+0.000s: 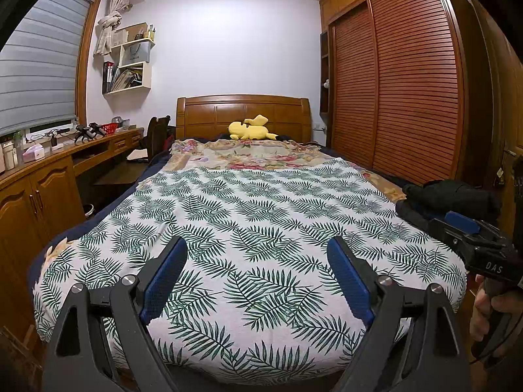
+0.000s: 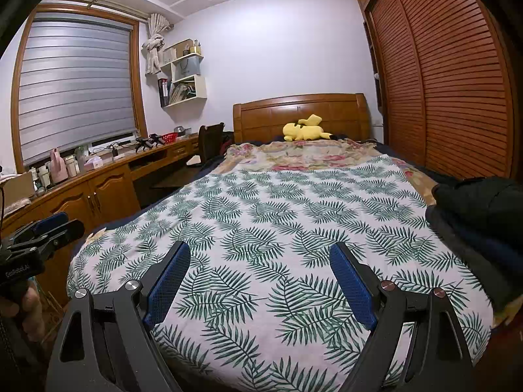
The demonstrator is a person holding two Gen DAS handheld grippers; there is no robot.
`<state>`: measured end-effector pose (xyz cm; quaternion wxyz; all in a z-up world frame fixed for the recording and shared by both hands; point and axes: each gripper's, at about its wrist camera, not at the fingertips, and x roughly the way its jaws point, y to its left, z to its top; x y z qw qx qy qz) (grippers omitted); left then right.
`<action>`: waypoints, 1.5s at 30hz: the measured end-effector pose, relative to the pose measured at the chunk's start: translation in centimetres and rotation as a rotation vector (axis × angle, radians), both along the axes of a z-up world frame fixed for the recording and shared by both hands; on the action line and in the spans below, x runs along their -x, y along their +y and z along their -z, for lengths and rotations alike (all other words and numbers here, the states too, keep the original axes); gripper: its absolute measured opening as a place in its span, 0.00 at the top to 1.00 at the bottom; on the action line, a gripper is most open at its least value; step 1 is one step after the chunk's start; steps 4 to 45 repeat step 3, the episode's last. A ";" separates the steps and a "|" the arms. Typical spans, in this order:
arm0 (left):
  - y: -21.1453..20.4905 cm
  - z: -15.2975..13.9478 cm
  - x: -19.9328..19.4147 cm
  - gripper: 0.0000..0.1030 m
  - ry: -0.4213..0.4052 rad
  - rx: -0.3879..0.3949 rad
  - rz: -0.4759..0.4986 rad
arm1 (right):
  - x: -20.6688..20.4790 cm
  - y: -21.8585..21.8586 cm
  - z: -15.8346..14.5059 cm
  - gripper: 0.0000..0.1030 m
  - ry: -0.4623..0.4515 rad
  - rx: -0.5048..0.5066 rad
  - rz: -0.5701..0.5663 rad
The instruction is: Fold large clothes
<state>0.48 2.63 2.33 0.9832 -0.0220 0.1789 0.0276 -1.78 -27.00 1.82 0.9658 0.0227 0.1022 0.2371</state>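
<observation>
Dark clothes (image 1: 451,196) right of empty fingers (image 1: 349,277)

A bedroom with pale lilac walls (image 1: 235,49) is shown. A wooden headboard (image 1: 243,114) is set against the far wall. The right side is taken up by a wardrobe (image 1: 398,88) with slatted sliding doors. On the left, a window is covered by a grey blind (image 2: 78,88), with a long wooden tabletop (image 2: 108,163) below. White wall shelves (image 1: 130,62) are mounted beside the window.
</observation>
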 end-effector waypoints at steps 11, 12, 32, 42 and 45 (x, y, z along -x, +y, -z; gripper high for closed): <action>0.0 0.0 0.0 0.15 0.001 0.000 0.001 | 0.0 -0.1 0.0 0.15 0.000 0.001 0.000; 0.0 0.0 0.0 0.15 0.001 0.000 0.001 | 0.0 -0.1 0.0 0.15 0.000 0.001 0.000; 0.0 0.0 0.0 0.15 0.001 0.000 0.001 | 0.0 -0.1 0.0 0.15 0.000 0.001 0.000; 0.0 0.0 0.0 0.15 0.001 0.000 0.001 | 0.0 -0.1 0.0 0.15 0.000 0.001 0.000; 0.0 0.0 0.0 0.15 0.001 0.000 0.001 | 0.0 -0.1 0.0 0.15 0.000 0.001 0.000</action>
